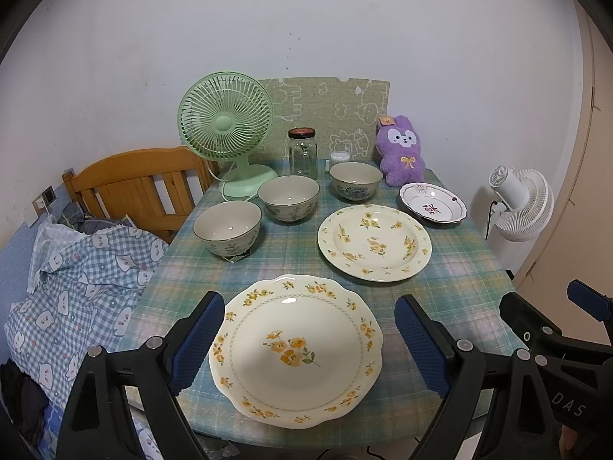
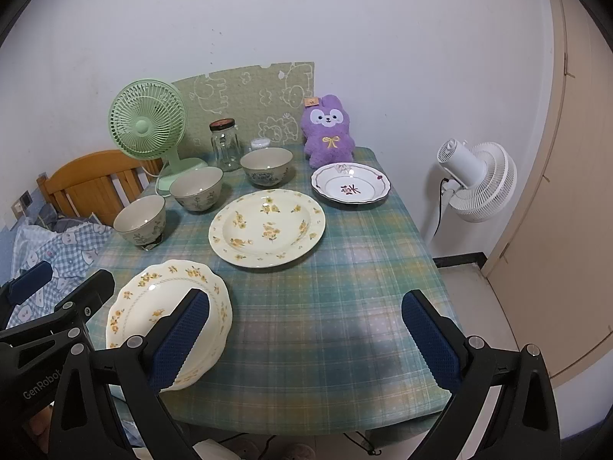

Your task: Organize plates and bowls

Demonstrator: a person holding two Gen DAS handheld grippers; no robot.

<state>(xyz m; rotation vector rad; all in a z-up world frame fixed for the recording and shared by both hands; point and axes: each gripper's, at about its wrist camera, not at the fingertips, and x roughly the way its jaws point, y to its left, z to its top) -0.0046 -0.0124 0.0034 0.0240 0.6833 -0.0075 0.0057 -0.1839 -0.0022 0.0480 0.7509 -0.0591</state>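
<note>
Plates (image 1: 295,349) number three, bowls (image 1: 227,228) three, all on the table (image 2: 325,306); both grippers' fingers (image 1: 199,341) stand apart, holding nothing.

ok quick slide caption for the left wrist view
Open left gripper poised over a scalloped yellow-flower plate, three bowls and two more plates beyond.

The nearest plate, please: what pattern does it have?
Cream plate with yellow flowers and a scalloped rim; clearest in the left wrist view.
</note>
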